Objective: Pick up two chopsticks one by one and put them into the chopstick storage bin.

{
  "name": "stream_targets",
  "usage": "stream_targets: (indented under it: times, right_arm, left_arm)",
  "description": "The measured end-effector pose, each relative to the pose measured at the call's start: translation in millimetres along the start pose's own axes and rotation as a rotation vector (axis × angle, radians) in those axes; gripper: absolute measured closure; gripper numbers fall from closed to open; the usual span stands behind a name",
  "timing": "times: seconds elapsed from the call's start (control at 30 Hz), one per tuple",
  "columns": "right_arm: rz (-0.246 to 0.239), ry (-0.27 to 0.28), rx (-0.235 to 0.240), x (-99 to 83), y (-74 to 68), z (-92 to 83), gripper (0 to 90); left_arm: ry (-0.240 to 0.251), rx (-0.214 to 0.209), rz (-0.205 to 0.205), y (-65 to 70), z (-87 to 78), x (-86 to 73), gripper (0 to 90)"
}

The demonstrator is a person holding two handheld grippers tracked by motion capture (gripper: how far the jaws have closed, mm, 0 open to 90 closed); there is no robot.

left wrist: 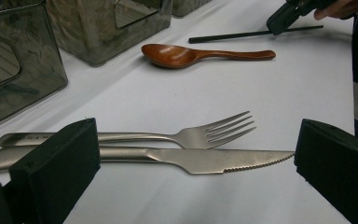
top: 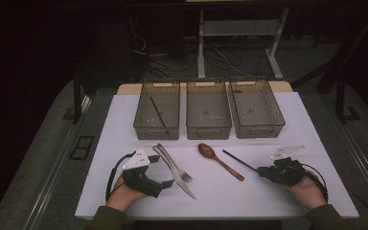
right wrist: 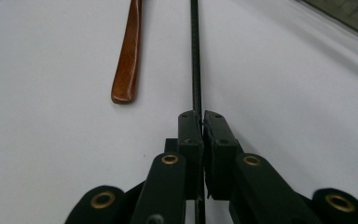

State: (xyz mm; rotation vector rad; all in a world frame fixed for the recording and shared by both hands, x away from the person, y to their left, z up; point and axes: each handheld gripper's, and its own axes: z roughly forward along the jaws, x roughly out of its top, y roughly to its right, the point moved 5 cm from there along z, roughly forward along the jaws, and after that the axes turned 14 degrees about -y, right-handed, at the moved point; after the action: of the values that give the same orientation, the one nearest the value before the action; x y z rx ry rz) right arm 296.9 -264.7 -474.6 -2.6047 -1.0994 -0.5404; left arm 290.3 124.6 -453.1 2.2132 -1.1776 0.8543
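While clamped on black chopstick point(right wrist: 195, 56): right gripper point(right wrist: 202, 116); left gripper point(left wrist: 191, 158) agape.

Left tongs point(top: 165, 183) lie low, jaws spread wide, hand point(top: 124, 194) cupped beneath; right tongs point(top: 260, 171) sit clamped tight, hand point(top: 309, 189) resting level behind.

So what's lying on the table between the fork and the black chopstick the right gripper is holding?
The wooden spoon lies between the fork and the black chopstick, bowl toward the bins. The high view shows this, and so does the left gripper view.
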Motion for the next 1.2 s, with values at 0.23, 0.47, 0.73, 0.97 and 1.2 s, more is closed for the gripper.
stream_targets:
  times: [0.23,0.47,0.73,0.97,1.2]
  right_arm:
    - [0.004,0.061,0.028,2.2,1.1,-9.9,85.5]
    - [0.009,0.113,0.050,5.4,2.3,-20.0,85.5]
    - [0.002,0.172,0.075,13.5,0.0,-34.2,85.4]
    - [-0.006,0.206,0.082,26.2,-1.2,-40.0,85.4]
    - [-0.016,0.233,0.075,43.9,-0.7,-43.7,85.4]
  left_arm:
    - [-0.006,0.001,0.004,-0.4,-0.2,-0.3,0.0]
    - [-0.005,0.002,0.004,-0.4,-0.1,-0.2,0.0]
    - [-0.007,0.003,0.005,-0.7,0.7,-0.1,0.0]
    - [-0.005,0.002,-0.002,-0.4,1.3,-0.1,0.0]
    - [-0.008,0.000,0.001,-0.1,1.9,-0.2,0.0]
